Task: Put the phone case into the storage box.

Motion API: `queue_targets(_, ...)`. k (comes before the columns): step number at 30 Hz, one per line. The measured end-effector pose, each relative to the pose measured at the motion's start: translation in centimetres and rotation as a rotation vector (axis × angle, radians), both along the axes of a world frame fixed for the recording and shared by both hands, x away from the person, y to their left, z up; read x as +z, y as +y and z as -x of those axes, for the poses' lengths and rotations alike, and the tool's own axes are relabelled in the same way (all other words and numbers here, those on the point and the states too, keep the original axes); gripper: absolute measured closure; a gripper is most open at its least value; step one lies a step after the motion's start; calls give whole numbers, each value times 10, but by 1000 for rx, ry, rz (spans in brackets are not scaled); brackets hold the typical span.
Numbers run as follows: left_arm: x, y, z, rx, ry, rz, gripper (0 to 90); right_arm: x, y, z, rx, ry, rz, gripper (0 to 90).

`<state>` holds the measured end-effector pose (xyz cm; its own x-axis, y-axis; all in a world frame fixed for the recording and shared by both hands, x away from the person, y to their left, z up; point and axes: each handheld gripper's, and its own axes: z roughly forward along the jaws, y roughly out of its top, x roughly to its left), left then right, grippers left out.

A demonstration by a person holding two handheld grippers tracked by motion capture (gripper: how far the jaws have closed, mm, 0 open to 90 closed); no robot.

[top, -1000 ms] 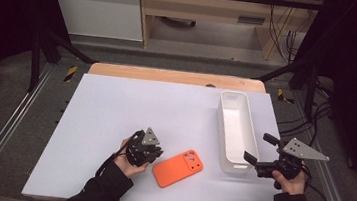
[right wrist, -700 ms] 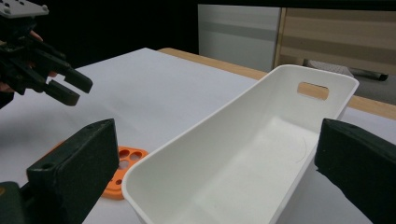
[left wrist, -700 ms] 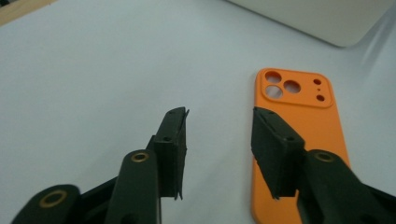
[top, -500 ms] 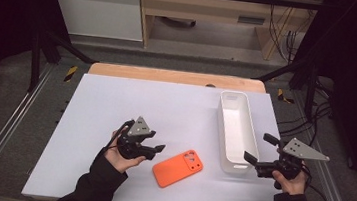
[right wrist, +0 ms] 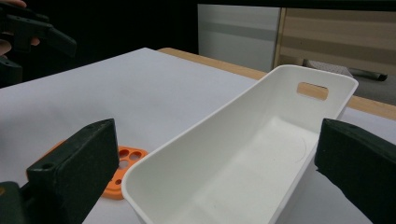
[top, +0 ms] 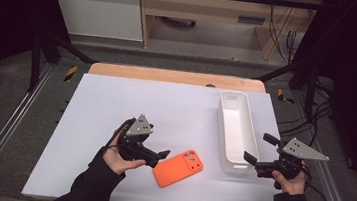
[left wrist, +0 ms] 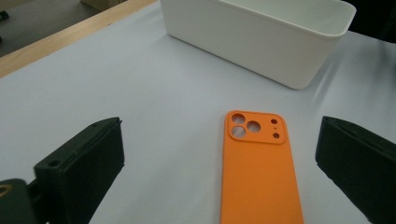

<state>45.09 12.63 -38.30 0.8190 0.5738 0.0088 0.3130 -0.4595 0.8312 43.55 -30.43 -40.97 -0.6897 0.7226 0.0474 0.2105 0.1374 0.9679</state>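
One smooth orange phone case (top: 178,168) — flat | left gripper (top: 159,155) fingers just opened wide | right gripper (top: 257,149) wide

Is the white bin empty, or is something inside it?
Empty. The right gripper view shows the white bin's bare floor; the orange phone case lies outside on the table.

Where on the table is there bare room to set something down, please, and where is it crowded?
The widest free patch is the far-left stretch of the white table, bordered by the wooden edge behind and the white bin to the right. It is crowded near the front, where the left gripper, jaws just opened, the orange phone case and the right gripper sit close together.
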Motion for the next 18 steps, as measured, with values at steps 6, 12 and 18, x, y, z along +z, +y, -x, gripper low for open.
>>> queue_targets(6, 0, -5, 1, -24, 2, -21, 0, 0, 0, 0, -3, 0, -5, 4)
queue_targets(12, 2, -13, 3, -51, 9, -33, 0, 0, 0, 0, -3, 1, -6, 4)
queue_targets(18, 2, -21, 1, -75, 36, -60, 0, 1, 0, 1, -4, 0, -6, 4)
